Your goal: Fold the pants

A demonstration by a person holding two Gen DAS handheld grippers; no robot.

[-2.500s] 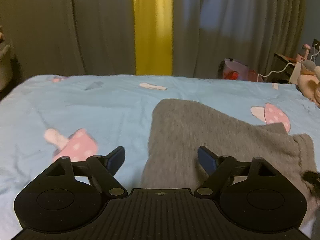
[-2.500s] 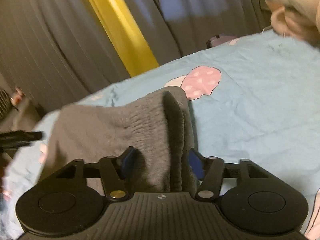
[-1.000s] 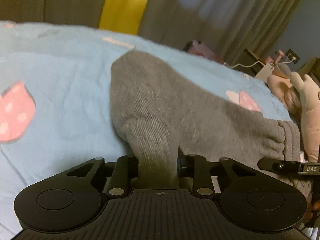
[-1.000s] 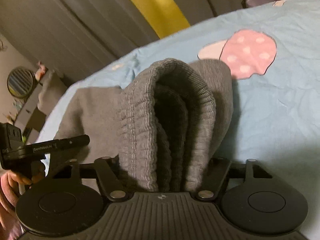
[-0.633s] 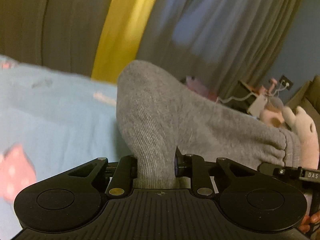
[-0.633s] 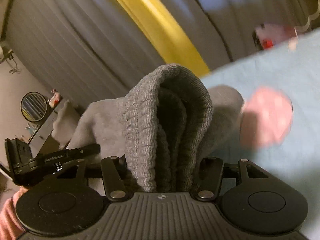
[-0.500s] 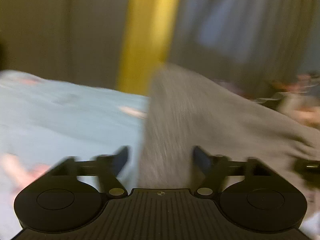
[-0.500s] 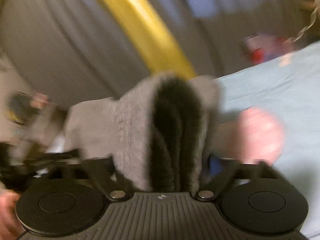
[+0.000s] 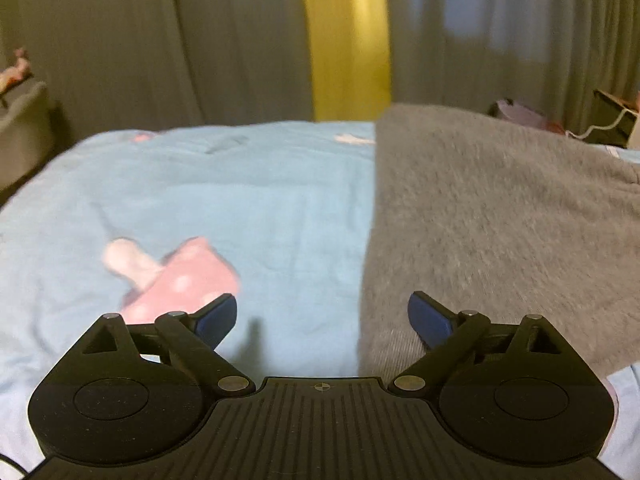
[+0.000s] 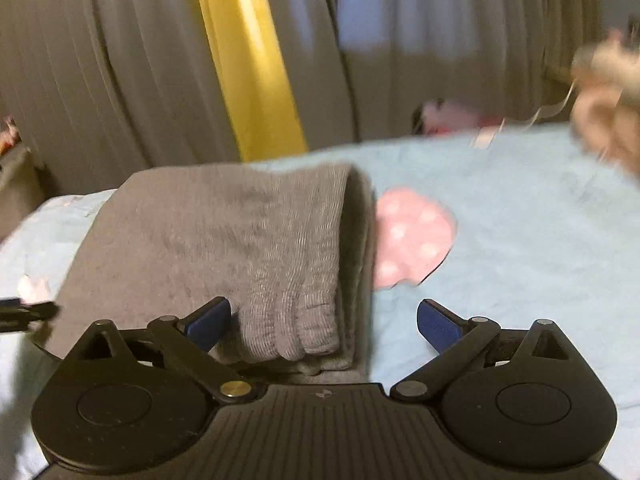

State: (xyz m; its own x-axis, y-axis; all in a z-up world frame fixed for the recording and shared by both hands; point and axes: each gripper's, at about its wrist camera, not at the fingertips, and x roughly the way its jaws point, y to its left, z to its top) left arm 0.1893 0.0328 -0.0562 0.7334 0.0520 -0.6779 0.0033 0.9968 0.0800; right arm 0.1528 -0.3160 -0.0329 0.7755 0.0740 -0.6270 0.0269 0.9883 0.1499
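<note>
The grey knit pants (image 9: 500,216) lie folded on the light blue bed sheet (image 9: 260,200), filling the right half of the left wrist view. My left gripper (image 9: 322,314) hovers over their left edge. Its jaws are opening, and the cloth edge lies under the right blue pad (image 9: 426,314) without being pressed. In the right wrist view the ribbed waistband end of the pants (image 10: 296,280) lies between the wide jaws of my right gripper (image 10: 324,318), free of both pads. A tip of the left gripper (image 10: 24,312) shows at that view's left edge.
Pink spotted mushroom prints (image 9: 180,276) (image 10: 412,236) mark the sheet. Grey curtains with a yellow strip (image 9: 348,40) hang behind the bed. A plush toy (image 10: 608,92) is at the far right, with a pink bag (image 10: 452,116) and cables beyond the bed's far edge.
Both grippers held bunched pants cloth lifted off the bed a second ago. Both have since opened and let go, and the pants now lie flat and folded on the sheet.
</note>
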